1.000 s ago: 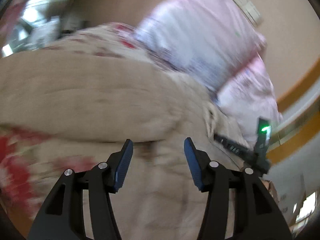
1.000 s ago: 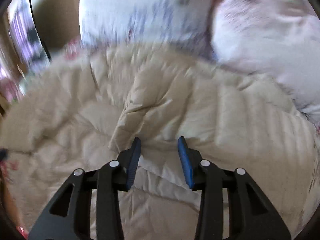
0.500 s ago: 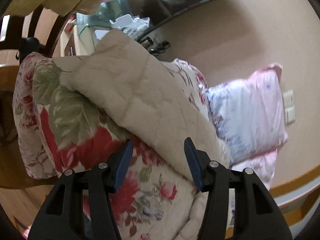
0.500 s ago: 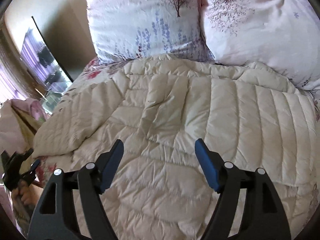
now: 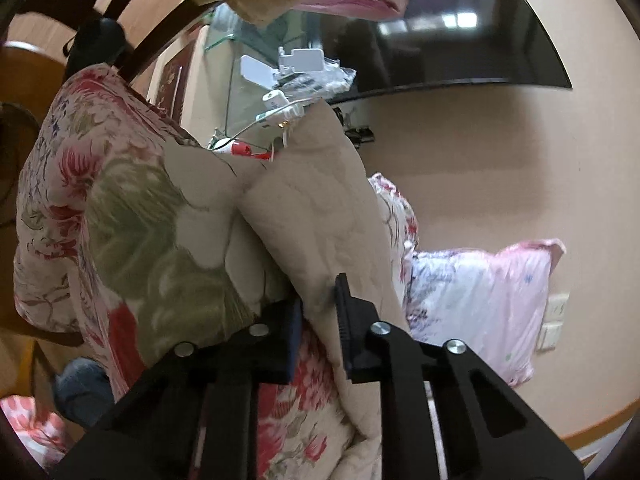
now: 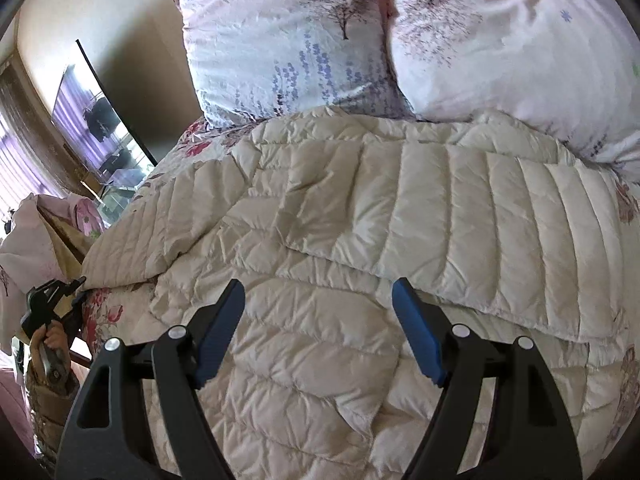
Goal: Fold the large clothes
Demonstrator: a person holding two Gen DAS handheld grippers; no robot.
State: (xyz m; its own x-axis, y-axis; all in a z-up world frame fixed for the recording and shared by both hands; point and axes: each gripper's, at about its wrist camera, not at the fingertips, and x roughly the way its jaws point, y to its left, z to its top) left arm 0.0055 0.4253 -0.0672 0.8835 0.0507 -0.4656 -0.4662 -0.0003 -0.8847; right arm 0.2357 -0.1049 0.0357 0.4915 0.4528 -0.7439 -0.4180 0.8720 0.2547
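Since the earlier frames, the left claw (image 5: pixel 320 312) has swung round from the middle of the bed to its edge, and its jaws, which stood half apart, are closing on a fold of the cream quilted jacket (image 6: pixel 360 240); the right claw (image 6: pixel 320 328) has gone from narrow to wide.

From the left wrist view, the jacket's sleeve or hem (image 5: pixel 320 208) rises as a tall beige flap between the two fingers (image 5: pixel 344 320), and the pads look pressed against the fabric on both sides. Behind the flap lies the floral bedspread (image 5: pixel 120 220), red and green on white, draped over the bed's corner. A dark television screen (image 5: pixel 460 40) hangs on the beige wall, with a glass shelf (image 5: pixel 256 80) of small white items beside it. A pink pillow (image 5: pixel 480 300) leans at the right.

From the right wrist view, the jacket is spread flat across the bed, with one quilted panel folded over the rest along a line that runs between the claw's blue pads (image 6: pixel 222 328). The right claw hangs above the jacket with nothing between its fingers. Two pale pillows (image 6: pixel 300 40) printed with trees stand against the head of the bed, touching the jacket's far edge. At the left edge of this view, a hand (image 6: pixel 52 340) holds the left claw at the jacket's outer corner.
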